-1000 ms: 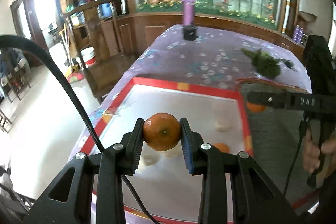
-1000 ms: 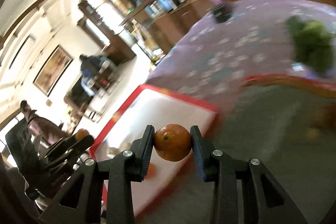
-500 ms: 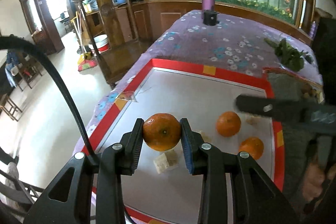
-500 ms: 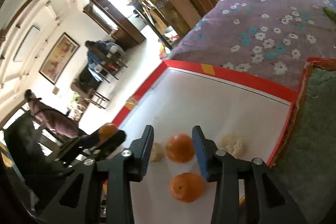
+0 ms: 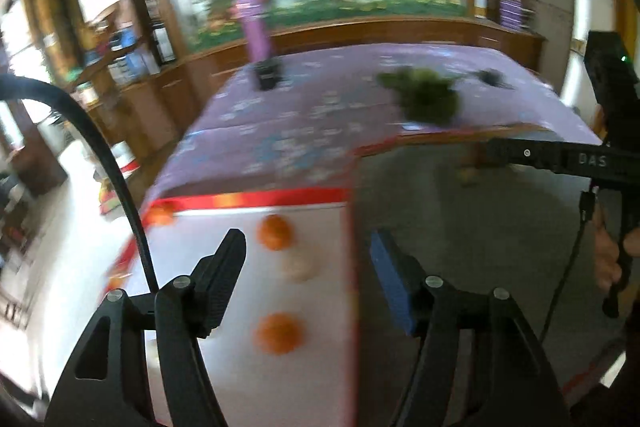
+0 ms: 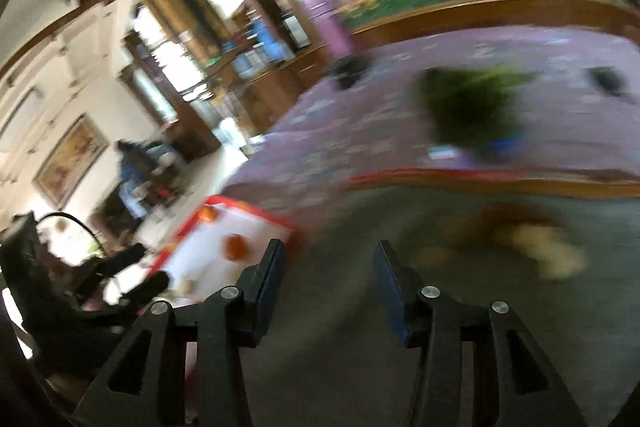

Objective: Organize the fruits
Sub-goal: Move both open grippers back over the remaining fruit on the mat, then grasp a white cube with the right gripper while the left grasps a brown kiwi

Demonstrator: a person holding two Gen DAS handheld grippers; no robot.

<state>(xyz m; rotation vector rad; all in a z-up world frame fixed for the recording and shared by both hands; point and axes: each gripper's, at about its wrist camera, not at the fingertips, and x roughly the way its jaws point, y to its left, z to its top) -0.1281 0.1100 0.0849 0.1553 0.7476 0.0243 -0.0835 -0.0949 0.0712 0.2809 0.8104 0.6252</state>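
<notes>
Three oranges lie on the white tray with a red rim (image 5: pixel 260 198): one near the far edge (image 5: pixel 274 231), one closer to me (image 5: pixel 278 333), one at the far left corner (image 5: pixel 160 215). My left gripper (image 5: pixel 307 251) hovers over the tray's right edge, its jaws opening with nothing between them. My right gripper (image 6: pixel 328 255) hangs over the grey mat (image 6: pixel 400 219), its jaws also opening and empty. In the right wrist view two oranges (image 6: pixel 234 247) show on the tray (image 6: pixel 256 213) to the left. Both views are blurred.
A pale lump (image 5: pixel 300 267) lies on the tray between the oranges. Blurred pale and brown pieces (image 6: pixel 536 243) sit on the mat. A green leafy bundle (image 5: pixel 428 99) and a purple bottle (image 5: pixel 256 31) stand on the flowered cloth beyond. A hand (image 5: pixel 608 259) holds the right gripper's handle.
Both grippers let go of their oranges over the white tray, the right one first. Both have since swung right toward the grey mat with their jaws wider.
</notes>
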